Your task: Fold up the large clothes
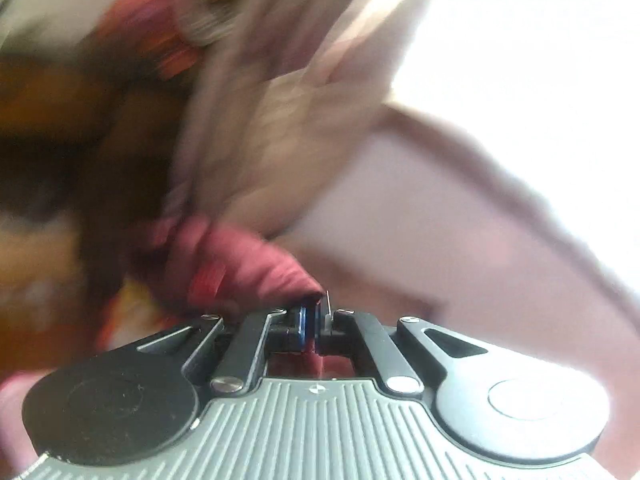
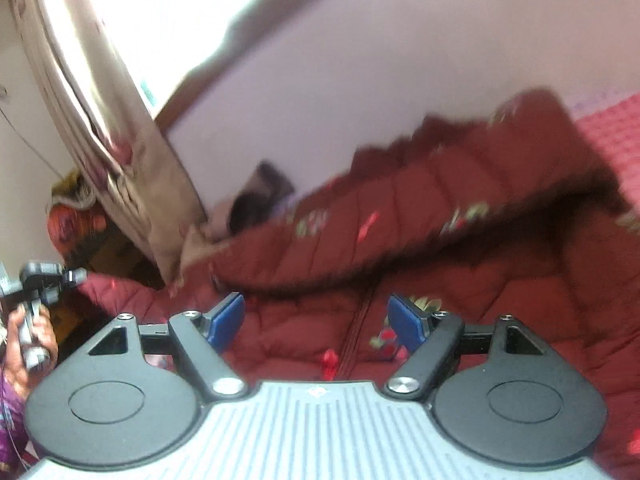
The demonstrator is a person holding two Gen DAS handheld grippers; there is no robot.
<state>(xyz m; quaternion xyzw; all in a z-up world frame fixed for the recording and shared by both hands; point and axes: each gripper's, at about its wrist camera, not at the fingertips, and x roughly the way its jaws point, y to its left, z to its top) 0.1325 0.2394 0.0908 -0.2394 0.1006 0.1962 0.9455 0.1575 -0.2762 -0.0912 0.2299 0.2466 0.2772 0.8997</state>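
Left claw (image 1: 309, 320) pinches a fold of the red jacket (image 2: 460, 248). Right claw (image 2: 316, 322) spread, empty, jacket ahead; curtain (image 2: 120, 140) at ten o'clock.

The right gripper (image 2: 316, 322) is hovering with its blue pads (image 2: 227, 317) standing wide apart and nothing between them, just above a dark red quilted jacket (image 2: 420, 240) that is lying spread on a red bed cover (image 2: 612, 140). The jacket is showing small flowered patches and a dark fuzzy trim (blurred, hard to read). At the far left a hand (image 2: 28, 344) is holding the left gripper (image 2: 76, 275), which is touching the jacket's edge. A beige curtain (image 2: 120, 128) is hanging behind.
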